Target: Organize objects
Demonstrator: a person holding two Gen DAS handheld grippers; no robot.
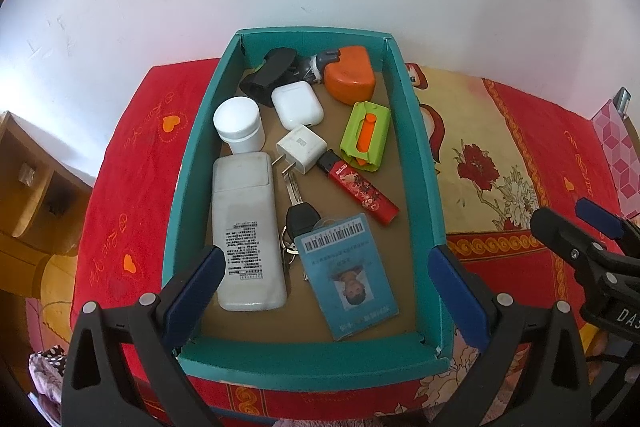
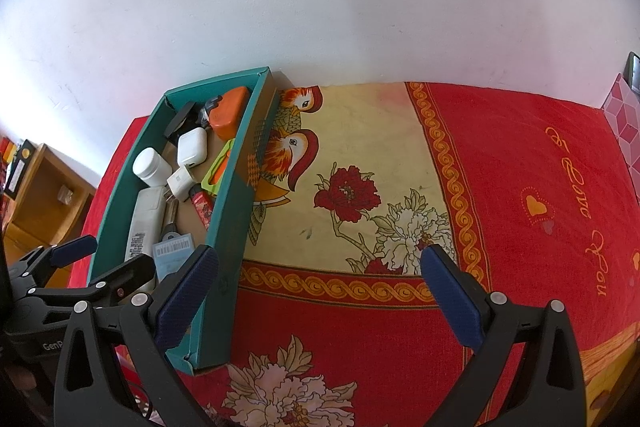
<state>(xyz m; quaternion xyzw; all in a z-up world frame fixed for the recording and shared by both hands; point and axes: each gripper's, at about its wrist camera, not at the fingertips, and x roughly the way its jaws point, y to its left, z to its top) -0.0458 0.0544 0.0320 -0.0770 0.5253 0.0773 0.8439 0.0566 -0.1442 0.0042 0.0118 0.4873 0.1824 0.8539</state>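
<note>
A teal cardboard box (image 1: 416, 155) stands on a red and yellow flowered cloth. It holds a white remote (image 1: 246, 227), a white jar (image 1: 239, 123), an earbud case (image 1: 297, 105), a white charger plug (image 1: 301, 148), a red lighter (image 1: 362, 191), a green and orange tool (image 1: 365, 135), an orange case (image 1: 350, 77), a black object (image 1: 270, 69), a car key (image 1: 301, 217) and a blue ID card (image 1: 348, 275). My left gripper (image 1: 328, 291) is open and empty over the box's near end. My right gripper (image 2: 320, 291) is open and empty over the cloth, right of the box (image 2: 230, 211).
A white wall stands right behind the box. A wooden shelf unit (image 1: 36, 187) is at the left, below the cloth's edge. A pink patterned box (image 1: 616, 155) stands at the far right. The right gripper shows at the right edge of the left wrist view (image 1: 580, 227).
</note>
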